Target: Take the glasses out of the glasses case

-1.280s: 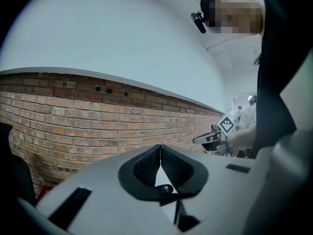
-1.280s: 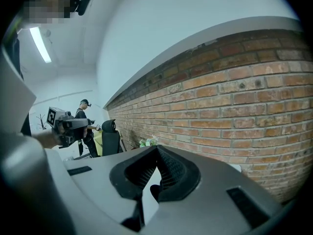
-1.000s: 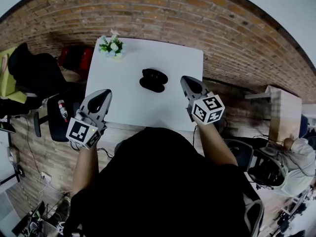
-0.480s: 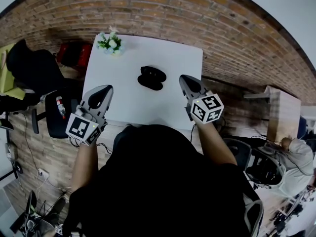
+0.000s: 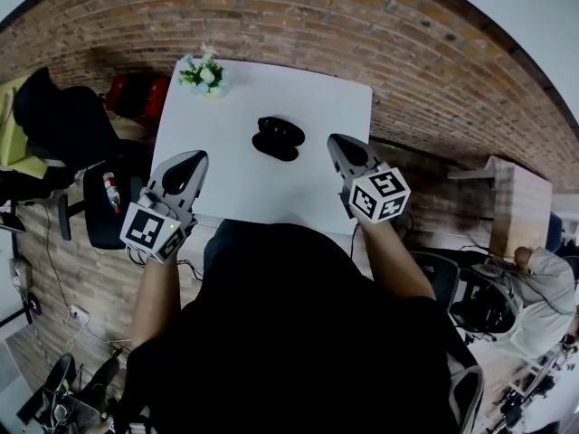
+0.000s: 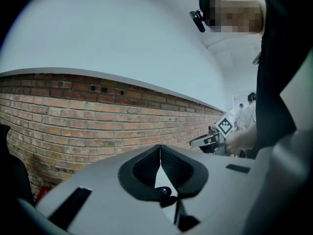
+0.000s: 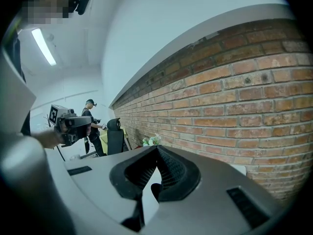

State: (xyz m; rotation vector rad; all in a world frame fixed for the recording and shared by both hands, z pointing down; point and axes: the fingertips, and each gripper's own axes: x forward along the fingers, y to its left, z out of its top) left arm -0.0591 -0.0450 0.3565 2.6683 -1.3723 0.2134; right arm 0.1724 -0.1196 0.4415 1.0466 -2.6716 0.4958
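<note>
Change is slight: over the last second both tools hold nearly the same spots at the near edge of the table (image 5: 262, 197). The left gripper (image 5: 193, 159) edges a touch forward and the right gripper (image 5: 337, 141) hardly shifts. The glasses case (image 5: 278, 138) sits where it was, mid-table, ahead of and between the two tools, nearer the right one and touched by neither. Each gripper view shows its jaws together at the tips, nothing clamped. Glasses are not visible; likely inside the black case, which looks shut, though it is too small to be sure.

The task looks barely started: approach only, case untouched, and the jaws would need to part before any grab.

The surface is a plain white tabletop with only the case and a small bunch of white flowers (image 5: 201, 76) at the far left corner. A brick wall (image 5: 380, 34) stands past the table, a black chair (image 5: 54, 120) off to the left, and another person (image 5: 543, 283) is seated at right.
</note>
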